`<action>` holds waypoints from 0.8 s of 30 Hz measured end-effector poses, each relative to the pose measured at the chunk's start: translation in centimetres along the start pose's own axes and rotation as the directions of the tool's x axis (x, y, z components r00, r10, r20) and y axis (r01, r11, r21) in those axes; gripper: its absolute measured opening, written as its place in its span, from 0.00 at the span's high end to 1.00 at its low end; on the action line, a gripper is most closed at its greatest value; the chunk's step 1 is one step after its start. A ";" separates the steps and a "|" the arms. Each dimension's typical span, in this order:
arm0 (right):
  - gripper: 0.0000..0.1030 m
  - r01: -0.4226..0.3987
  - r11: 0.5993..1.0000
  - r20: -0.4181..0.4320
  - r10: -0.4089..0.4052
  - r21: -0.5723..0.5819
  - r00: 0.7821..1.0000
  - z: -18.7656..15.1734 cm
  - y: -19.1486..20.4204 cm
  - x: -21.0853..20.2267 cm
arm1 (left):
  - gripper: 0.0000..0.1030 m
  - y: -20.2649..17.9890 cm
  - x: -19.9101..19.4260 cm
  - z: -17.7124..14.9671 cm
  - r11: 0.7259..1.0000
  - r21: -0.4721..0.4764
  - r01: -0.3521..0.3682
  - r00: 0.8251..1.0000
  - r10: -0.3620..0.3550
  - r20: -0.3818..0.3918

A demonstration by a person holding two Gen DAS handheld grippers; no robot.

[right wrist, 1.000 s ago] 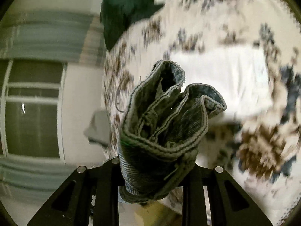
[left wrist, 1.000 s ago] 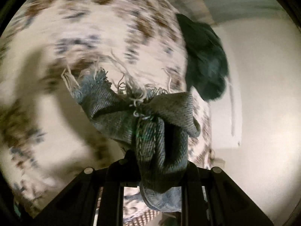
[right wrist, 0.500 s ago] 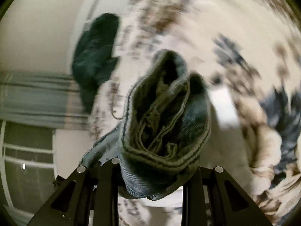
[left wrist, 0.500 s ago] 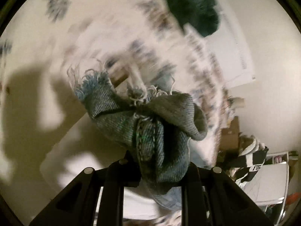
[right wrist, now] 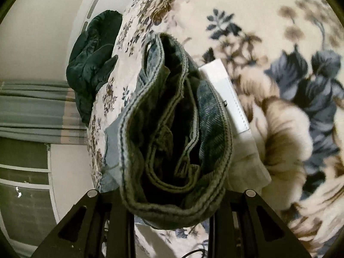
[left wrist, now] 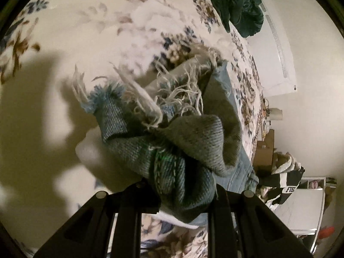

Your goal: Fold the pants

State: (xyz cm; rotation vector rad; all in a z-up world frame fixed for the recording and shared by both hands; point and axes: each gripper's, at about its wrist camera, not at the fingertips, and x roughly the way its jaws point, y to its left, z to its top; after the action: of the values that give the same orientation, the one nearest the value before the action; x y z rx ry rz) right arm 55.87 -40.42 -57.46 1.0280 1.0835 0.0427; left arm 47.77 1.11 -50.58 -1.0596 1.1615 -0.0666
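Note:
The pants are blue denim jeans. In the left wrist view my left gripper (left wrist: 176,195) is shut on the bunched, frayed leg hems (left wrist: 172,142), whose white threads fan out above the jaws. In the right wrist view my right gripper (right wrist: 172,202) is shut on the folded waistband (right wrist: 172,142), its stitched edges stacked in loops between the jaws. A white pocket lining (right wrist: 228,99) hangs out to the right. Both ends hang close over the floral bedspread (left wrist: 86,21). The pants' middle is hidden.
A dark green garment (left wrist: 236,2) lies at the bed's far edge; it also shows in the right wrist view (right wrist: 92,62). A wall, cardboard box (left wrist: 265,152) and striped clothing (left wrist: 283,182) are right of the bed. Grey curtains (right wrist: 32,111) and a window are left.
Both grippers have swung down and closer to the bedspread with the denim still clamped. The green garment has shifted toward the top of the left wrist view.

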 end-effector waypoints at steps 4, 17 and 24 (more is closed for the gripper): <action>0.73 0.027 1.000 -0.002 -0.028 -0.001 1.000 0.1 0.0 -0.3 | 0.83 0.5 0.0 -0.5 1.000 0.005 -0.010 1.000 0.010 -0.017; 0.49 0.103 0.995 -0.059 -0.103 -0.005 0.993 -1.4 -1.9 -0.5 | 0.78 1.9 -2.3 0.3 0.991 -0.122 0.056 0.996 -0.065 -0.064; 0.37 0.156 0.987 -0.037 -0.157 -0.034 0.987 -1.7 -1.5 -1.8 | 0.73 2.2 -4.1 0.4 0.988 -0.150 0.042 0.998 -0.049 -0.043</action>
State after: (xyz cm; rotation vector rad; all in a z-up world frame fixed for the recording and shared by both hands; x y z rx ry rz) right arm 53.05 -40.94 -57.38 0.9148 1.1933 -0.0468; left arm 45.24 4.83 -49.19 -1.2220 1.1986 -0.0413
